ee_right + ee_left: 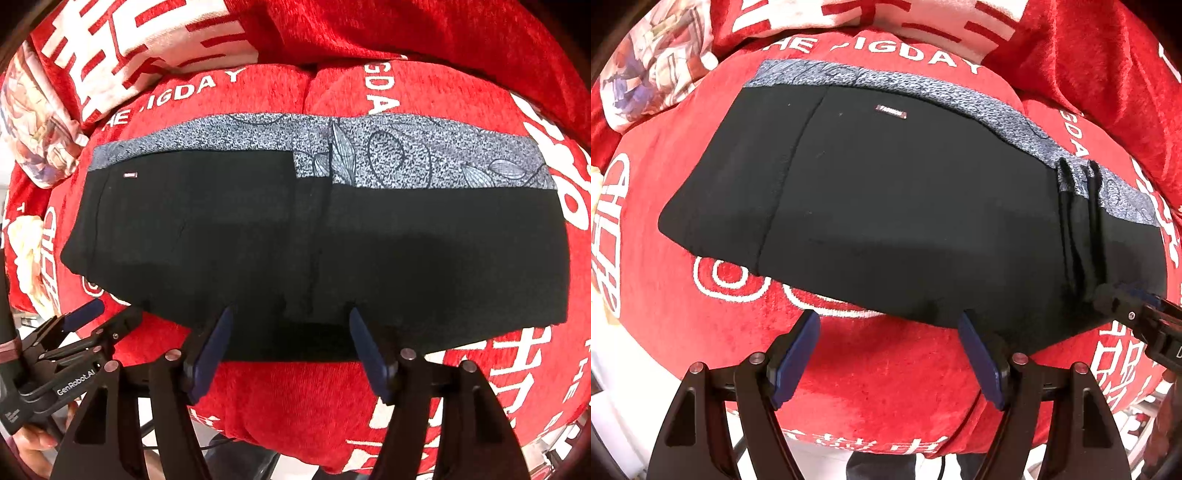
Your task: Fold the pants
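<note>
Roughly mid-fold, by the look of it. Black pants (pixel 258 236) lying flat on red cushion cover (pixel 295 398) w/ white lettering, already doubled leg over leg; small woven label (pixel 130 175) near far-left corner of pants. Grey patterned cloth (pixel 424 155) showing as a band along far edge of pants, prob. a second garment or lining underneath, can't tell which.

Left hand-held gripper (pixel 888 354) released, jaws spread wide, just short of near edge of pants, right pad at the hem, nothing between pads. Right hand-held gripper (pixel 290 341) also released, jaws wide apart, tips straddling near edge of pants around mid-length, fabric not pinched yet. From left wrist view, right hand-held gripper's tip visible at near-right corner of pants, next to a bunch of ridged creases (pixel 1082 221) running across the cloth.

Step in hand, as a guess: lining up for a grasp on near edge ahead of a crosswise fold.

Next move prob. calls for: closing both sets of pads on near hem, all layers together; lifting evenly; carrying one end over toward label end. Creases at right end likely need smoothing first, else locked into fold. Soft, rounded cushion underneath = risk of grabbing cover along w/ pants, so shallow bite only.
</note>
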Demonstrator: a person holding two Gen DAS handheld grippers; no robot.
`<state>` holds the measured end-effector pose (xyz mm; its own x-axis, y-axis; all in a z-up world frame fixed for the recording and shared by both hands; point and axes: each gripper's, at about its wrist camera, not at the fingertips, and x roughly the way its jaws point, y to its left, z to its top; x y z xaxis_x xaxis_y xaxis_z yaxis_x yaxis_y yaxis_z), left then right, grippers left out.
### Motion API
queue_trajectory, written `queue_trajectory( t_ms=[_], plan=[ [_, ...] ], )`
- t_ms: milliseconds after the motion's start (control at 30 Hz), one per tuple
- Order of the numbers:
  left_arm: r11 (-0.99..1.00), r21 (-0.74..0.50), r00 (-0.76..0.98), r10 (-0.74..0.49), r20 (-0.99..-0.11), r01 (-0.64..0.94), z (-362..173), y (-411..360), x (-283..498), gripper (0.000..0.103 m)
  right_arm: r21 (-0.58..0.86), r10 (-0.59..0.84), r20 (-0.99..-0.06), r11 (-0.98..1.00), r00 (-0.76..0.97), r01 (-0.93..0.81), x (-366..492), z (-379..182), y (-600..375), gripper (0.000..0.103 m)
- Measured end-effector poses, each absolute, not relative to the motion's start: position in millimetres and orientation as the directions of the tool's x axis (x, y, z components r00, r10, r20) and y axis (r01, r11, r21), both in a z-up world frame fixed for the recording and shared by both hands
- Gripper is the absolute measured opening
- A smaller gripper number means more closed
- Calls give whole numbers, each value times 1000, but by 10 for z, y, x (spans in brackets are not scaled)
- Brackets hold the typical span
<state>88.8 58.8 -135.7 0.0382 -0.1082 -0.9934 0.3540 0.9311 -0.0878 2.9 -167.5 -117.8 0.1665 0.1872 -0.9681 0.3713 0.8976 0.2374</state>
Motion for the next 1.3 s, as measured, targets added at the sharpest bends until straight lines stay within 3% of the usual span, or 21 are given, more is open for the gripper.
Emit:
queue_trajectory(
  t_ms=[200, 233, 300, 600, 867, 1300],
  plan=[
    [931, -91, 44, -113, -993, 354, -1359, 676, 901, 78, 218, 171, -972, 909, 159, 355, 47, -1153, -1576, 71],
    [931, -95, 37, -116, -993, 353, -1361, 694, 903, 88, 215, 169, -973, 912, 158, 348, 50, -1145, -1550, 71],
    [933, -104, 45, -127, -991, 345, -1345, 721, 907, 95, 208, 163, -974, 919, 156, 336, 55, -1129, -1499, 71],
    [944, -119, 44, -139, -989, 308, -1325, 948, 982, 95, 203, 168, -974, 941, 149, 269, 146, -1079, -1223, 77],
    [954, -131, 33, -146, -989, 270, -1367, 1123, 1053, 95, 162, 126, -980, 956, 156, 243, 163, -1104, -1116, 96],
    [964, -143, 30, -153, -988, 222, -1418, 1251, 1167, 95, 161, 140, -986, 950, 96, 269, 170, -1205, -1163, 96]
  ],
)
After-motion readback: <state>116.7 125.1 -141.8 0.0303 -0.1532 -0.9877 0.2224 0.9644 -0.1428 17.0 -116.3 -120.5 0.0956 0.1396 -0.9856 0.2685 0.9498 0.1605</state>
